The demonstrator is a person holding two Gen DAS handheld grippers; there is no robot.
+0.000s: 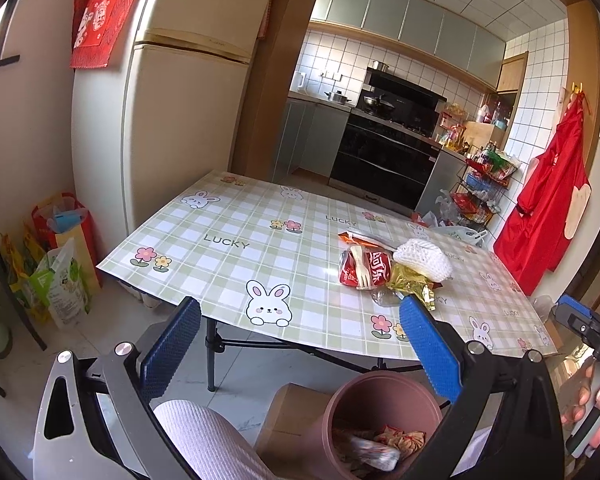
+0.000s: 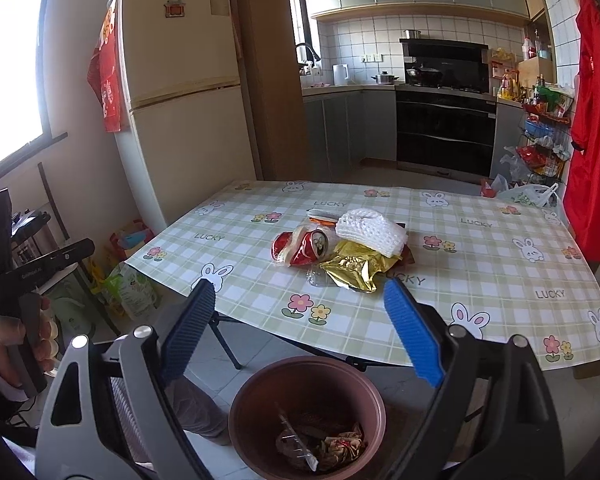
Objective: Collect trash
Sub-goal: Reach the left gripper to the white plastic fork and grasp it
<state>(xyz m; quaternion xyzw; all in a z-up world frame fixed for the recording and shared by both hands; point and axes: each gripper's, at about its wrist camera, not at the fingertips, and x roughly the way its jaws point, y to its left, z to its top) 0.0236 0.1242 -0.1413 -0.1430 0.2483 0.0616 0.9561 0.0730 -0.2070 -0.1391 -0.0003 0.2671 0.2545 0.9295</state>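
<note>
Both the left gripper [image 1: 300, 344] and right gripper [image 2: 296, 328] hover over the brown bin [image 2: 260, 384] with jaws spread and nothing between them. The remaining trash sits on the table [image 2: 480, 264] beyond the bin: crushed red can [image 2: 304, 250], gold wrapper [image 2: 354, 270], white foam net [image 2: 370, 230]. Best reach for the nearest wrapper first, gripping its crumpled edge. A clear scrap beside the wrapper is hard to identify.
</note>
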